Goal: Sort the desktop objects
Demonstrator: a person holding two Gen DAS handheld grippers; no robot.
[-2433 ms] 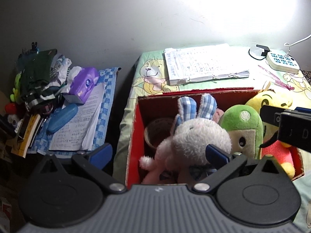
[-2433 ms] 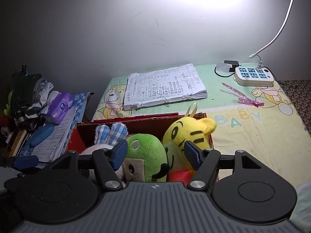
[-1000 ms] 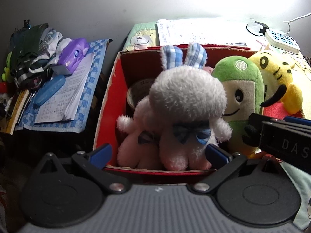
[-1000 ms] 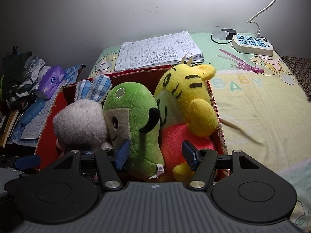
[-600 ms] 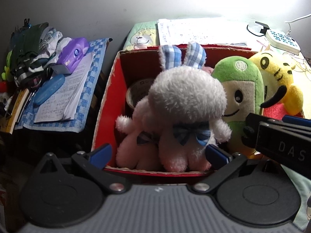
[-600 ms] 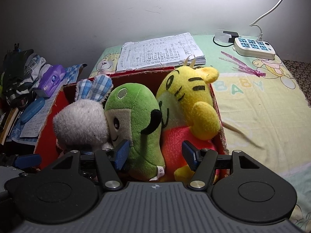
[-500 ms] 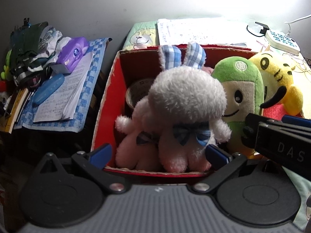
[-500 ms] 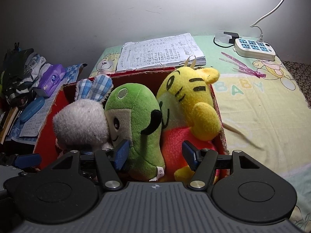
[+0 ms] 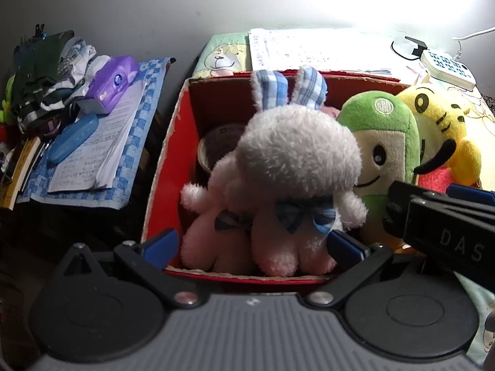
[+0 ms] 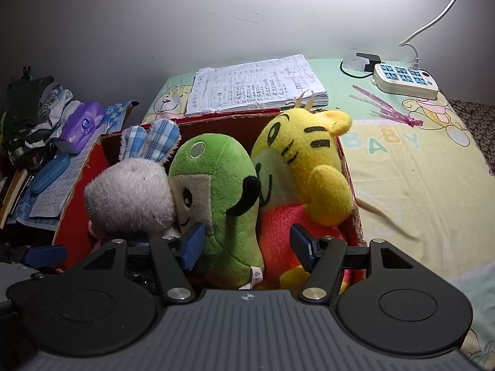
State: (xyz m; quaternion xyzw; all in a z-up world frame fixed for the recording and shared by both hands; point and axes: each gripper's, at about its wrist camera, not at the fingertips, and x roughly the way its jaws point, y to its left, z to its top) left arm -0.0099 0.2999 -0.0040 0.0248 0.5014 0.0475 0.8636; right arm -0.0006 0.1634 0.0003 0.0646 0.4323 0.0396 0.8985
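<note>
Left wrist view is being filled by a red box [image 9: 173,167] in which three soft toys are being held upright side by side: a white rabbit [image 9: 294,167] with checked blue ears, a green toy [image 9: 383,136] and a yellow tiger [image 9: 445,123]. A roll of tape [image 9: 216,145] is being partly hidden behind the rabbit, inside the box. The left gripper [image 9: 252,245] is being held with its fingers apart, one at each side of the rabbit's feet at the near wall of the box, and nothing is being clamped.

From the right wrist view, the right gripper [image 10: 247,245] is likewise being kept spread, its blue pads straddling the foot of the green toy [image 10: 222,198] and the tiger's red body, with no grip being made. A stack of papers [image 10: 256,85] and a power strip [image 10: 405,80] are being seen beyond the box on the printed cloth [image 10: 417,170]. A purple tissue pack [image 10: 82,126] is being seen on the side table at the left.
</note>
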